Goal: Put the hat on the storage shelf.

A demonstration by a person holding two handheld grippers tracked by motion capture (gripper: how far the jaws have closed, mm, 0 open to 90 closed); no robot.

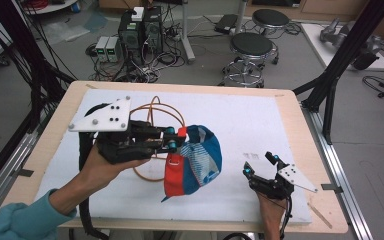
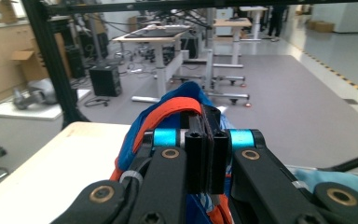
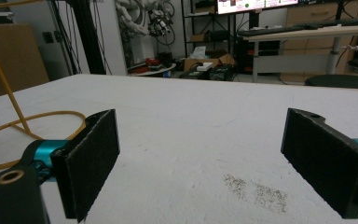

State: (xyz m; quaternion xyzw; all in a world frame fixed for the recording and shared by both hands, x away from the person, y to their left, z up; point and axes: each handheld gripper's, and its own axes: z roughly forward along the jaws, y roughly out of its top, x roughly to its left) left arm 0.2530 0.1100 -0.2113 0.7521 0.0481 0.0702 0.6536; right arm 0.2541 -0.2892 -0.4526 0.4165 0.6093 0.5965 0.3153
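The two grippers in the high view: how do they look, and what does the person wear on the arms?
Both are black linkage frames with cyan cylinders near the jaws. The left gripper carries a grey three-cornered plate with dark dots, and a thick black cable hangs from it. The right gripper has a smaller grey plate; its pads are flat and black. The left forearm wears a teal sleeve.

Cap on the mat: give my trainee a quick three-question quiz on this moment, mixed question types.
1. True or false: the left gripper has its fingers shut on the cap.
2. What stands behind the cap? A) orange wire stand B) a bowl C) a book
3. Fill in: the right gripper rests on the white mat with its fingers ____.

Key: 1 true; 2 A; 3 open.
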